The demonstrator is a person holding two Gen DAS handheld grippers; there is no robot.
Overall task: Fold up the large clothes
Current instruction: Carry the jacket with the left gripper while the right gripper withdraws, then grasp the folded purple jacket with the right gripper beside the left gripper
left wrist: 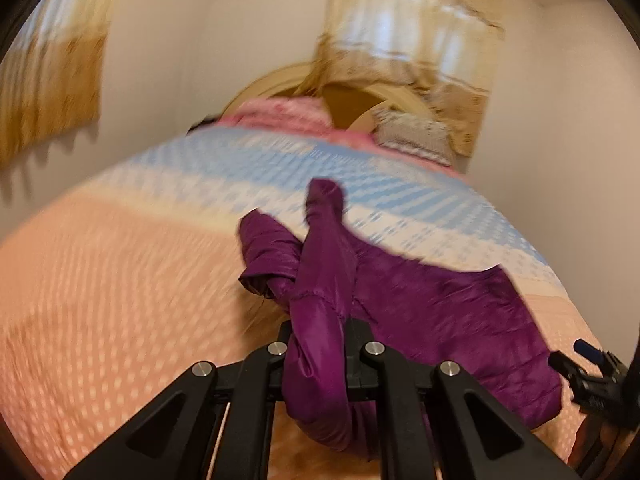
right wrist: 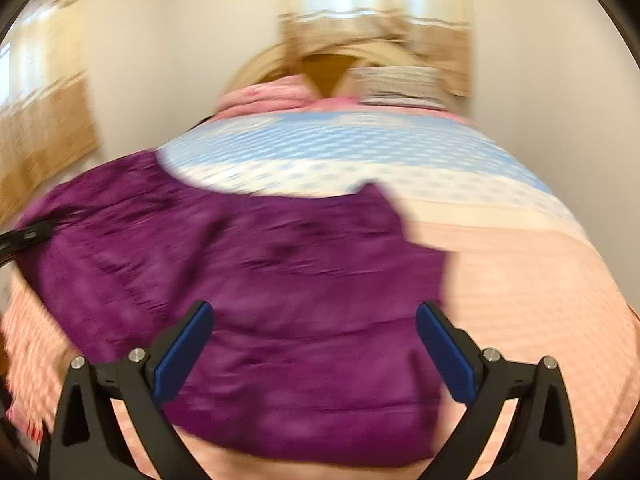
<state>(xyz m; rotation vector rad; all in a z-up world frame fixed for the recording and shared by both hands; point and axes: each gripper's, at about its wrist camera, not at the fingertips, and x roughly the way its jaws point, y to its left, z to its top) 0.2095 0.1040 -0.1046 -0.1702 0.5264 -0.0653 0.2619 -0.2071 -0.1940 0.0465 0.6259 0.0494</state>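
A shiny purple padded jacket lies spread on the bed. In the left wrist view my left gripper is shut on a sleeve of the purple jacket, which hangs lifted off the bed, its cuff standing up beyond the jaws. The jacket body trails to the right. In the right wrist view my right gripper is open, its blue pads wide apart above the jacket's near hem, with nothing pinched. The right gripper also shows at the far right of the left wrist view.
The bedspread is peach near me, then white and blue further off. Pink bedding and a patterned pillow lie by the wooden headboard. Curtains hang on the walls behind and to the left.
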